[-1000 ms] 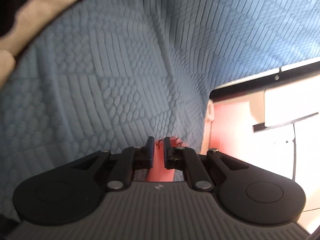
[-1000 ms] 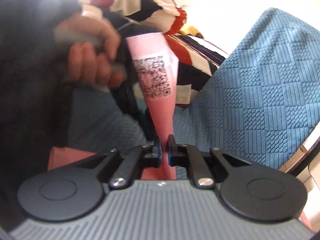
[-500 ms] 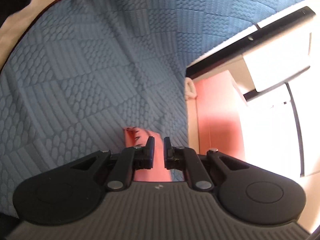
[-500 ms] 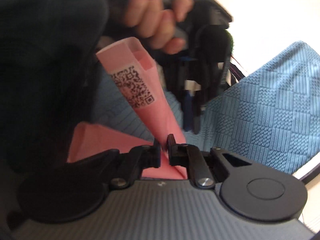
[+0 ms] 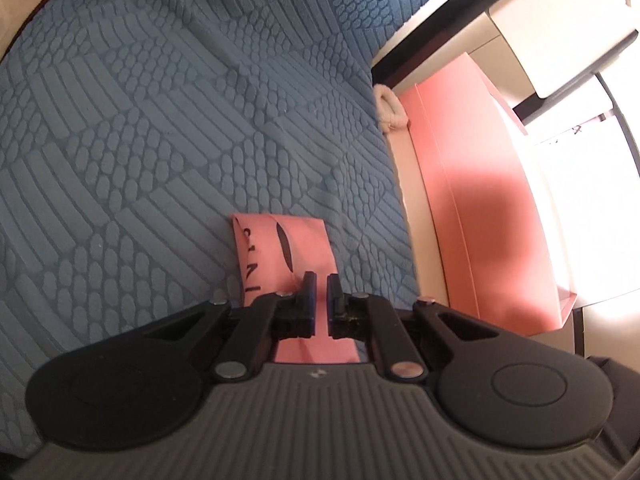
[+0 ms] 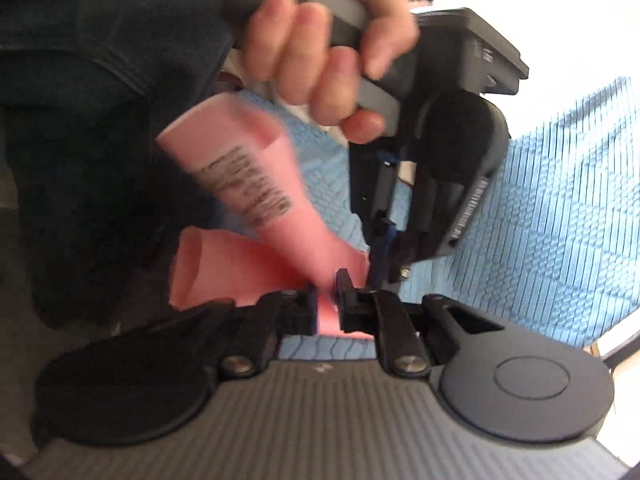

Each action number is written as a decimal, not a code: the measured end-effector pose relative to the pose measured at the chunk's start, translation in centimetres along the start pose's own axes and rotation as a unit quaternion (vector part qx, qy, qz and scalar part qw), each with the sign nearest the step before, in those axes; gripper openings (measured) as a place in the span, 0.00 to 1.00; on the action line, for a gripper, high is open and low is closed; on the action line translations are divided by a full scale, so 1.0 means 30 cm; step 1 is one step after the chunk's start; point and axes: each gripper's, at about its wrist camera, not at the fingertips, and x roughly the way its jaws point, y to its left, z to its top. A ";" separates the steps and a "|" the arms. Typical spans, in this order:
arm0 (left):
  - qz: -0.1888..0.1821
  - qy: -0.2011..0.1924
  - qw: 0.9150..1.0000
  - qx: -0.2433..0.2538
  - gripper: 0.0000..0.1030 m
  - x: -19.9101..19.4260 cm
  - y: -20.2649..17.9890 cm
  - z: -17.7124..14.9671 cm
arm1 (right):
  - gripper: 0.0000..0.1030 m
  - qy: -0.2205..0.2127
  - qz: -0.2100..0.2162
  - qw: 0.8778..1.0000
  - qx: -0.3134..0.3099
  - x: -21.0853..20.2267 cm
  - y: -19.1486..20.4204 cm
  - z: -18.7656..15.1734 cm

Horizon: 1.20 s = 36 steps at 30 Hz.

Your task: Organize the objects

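I see one pink paper bag [image 6: 256, 188]; my left tool [image 5: 319, 280] clamps it, my right tool [image 6: 327, 280] is opening around it.

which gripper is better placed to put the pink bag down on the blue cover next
Left. Its fingers are shut on the pink bag low over the blue cover; the right gripper is opening around another part of the bag.

R gripper [image 6: 327, 285] jaws opening w/ pink bag [image 6: 256, 176] between, hand [image 6: 324, 60] gripping L gripper [image 6: 432, 152], blue textured cover [image 6: 540, 232]
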 end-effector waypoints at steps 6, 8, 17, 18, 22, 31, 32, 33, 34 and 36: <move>-0.014 -0.010 0.999 -0.033 0.08 0.025 0.034 -0.028 | 0.24 0.011 0.032 0.997 0.070 -0.093 -0.072 -0.004; -0.020 -0.012 0.999 -0.035 0.08 0.032 0.038 -0.039 | 0.25 0.013 0.026 0.992 0.126 -0.114 -0.125 -0.014; -0.028 -0.010 0.998 -0.048 0.08 0.034 0.046 -0.054 | 0.37 0.025 0.044 0.870 0.490 0.043 -0.419 -0.146; -0.027 -0.009 0.998 -0.048 0.08 0.033 0.044 -0.059 | 0.37 0.025 0.049 0.855 0.516 0.068 -0.420 -0.168; -0.018 -0.003 0.999 -0.036 0.08 0.023 0.026 -0.084 | 0.37 0.034 0.065 0.814 0.576 0.163 -0.456 -0.252; 0.000 0.016 1.000 -0.011 0.08 0.008 -0.005 -0.135 | 0.40 0.037 0.109 0.790 0.602 0.272 -0.471 -0.286; 0.004 0.017 1.000 -0.006 0.08 0.007 -0.010 -0.139 | 0.40 0.037 0.114 0.785 0.608 0.278 -0.475 -0.291; 0.007 0.017 1.000 -0.001 0.08 0.007 -0.014 -0.145 | 0.41 0.037 0.119 0.779 0.615 0.286 -0.478 -0.295; 0.011 0.018 1.000 0.004 0.08 0.006 -0.017 -0.149 | 0.43 0.037 0.130 0.772 0.621 0.294 -0.480 -0.302; 0.012 0.018 1.000 0.007 0.08 0.005 -0.018 -0.154 | 0.44 0.032 0.156 0.757 0.634 0.307 -0.486 -0.318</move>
